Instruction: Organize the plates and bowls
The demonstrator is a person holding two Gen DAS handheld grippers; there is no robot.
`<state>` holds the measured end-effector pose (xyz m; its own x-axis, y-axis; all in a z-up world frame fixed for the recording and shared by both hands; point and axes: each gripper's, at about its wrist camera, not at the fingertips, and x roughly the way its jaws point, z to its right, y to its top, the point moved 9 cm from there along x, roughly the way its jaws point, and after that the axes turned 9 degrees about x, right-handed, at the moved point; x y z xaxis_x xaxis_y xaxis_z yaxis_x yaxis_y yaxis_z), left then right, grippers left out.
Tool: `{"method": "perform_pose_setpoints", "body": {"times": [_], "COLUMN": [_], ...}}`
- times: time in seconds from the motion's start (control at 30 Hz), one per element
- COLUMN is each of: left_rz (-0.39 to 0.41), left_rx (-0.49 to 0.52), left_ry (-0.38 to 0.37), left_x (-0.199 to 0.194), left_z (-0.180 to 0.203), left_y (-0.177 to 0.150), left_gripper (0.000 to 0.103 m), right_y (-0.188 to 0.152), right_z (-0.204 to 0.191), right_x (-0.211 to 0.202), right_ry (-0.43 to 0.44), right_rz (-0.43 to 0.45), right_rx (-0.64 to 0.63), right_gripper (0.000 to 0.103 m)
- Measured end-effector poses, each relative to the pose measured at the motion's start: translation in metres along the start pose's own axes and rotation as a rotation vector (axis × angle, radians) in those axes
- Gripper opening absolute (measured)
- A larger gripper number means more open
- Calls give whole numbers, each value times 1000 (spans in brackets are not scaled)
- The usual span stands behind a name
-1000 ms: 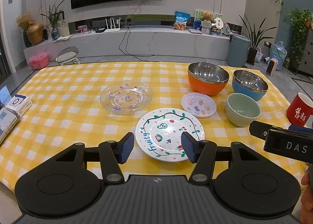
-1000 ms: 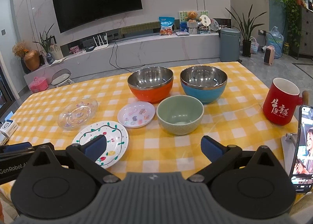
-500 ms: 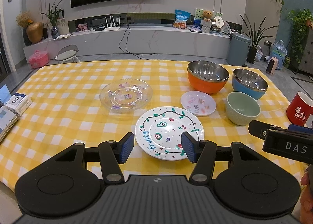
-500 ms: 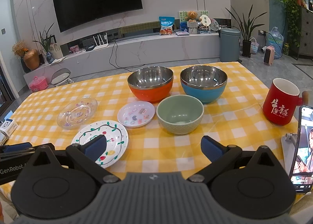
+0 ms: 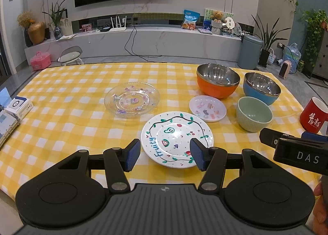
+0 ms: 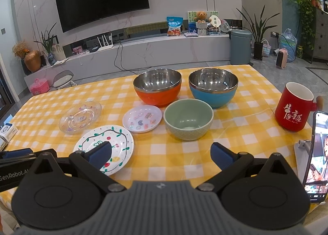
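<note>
left gripper (image 5: 165,154) hangs over the near edge of the fruit-painted plate (image 5: 177,130), jaws spread, nothing between them. right gripper (image 6: 161,154) spread wide and empty, above the yellow checked cloth (image 6: 235,128) in front of the green bowl (image 6: 188,119). glass plate (image 5: 131,99), small pink plate (image 5: 207,108), orange bowl (image 5: 218,80) and blue bowl (image 5: 261,87) sit apart on the cloth. red mug (image 6: 293,110) at right.

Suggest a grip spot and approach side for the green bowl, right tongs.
Probably the near rim of the green bowl: one finger inside, one outside, coming from above on the camera side. It stands upright and empty, and its thin wall fits the open right tongs. The blue bowl and orange bowl crowd the far side; the small pink plate sits close on its left.
</note>
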<state>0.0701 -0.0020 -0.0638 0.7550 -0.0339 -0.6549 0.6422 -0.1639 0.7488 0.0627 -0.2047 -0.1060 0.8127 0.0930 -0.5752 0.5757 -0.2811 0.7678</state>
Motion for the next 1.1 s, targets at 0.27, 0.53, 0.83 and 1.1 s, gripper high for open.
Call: {"method": "perform_pose_setpoints", "body": {"times": [0.27, 0.53, 0.83, 1.1], "left_rz": [0, -21, -96, -98], "left_rx": [-1, -8, -91, -228], "left_ry": [0, -18, -138, -190], "left_x": [0, 2, 15, 60], "left_z": [0, 1, -18, -46], "left_y": [0, 0, 35, 43], "left_gripper": [66, 66, 68, 63], "right_y": [0, -1, 11, 22], "right_z": [0, 1, -15, -50], "right_x": [0, 0, 20, 58], "right_ry": [-2, -2, 123, 151], "right_rz": [-1, -1, -57, -112], "right_rx": [-2, 0, 96, 70], "right_gripper": [100, 100, 100, 100]}}
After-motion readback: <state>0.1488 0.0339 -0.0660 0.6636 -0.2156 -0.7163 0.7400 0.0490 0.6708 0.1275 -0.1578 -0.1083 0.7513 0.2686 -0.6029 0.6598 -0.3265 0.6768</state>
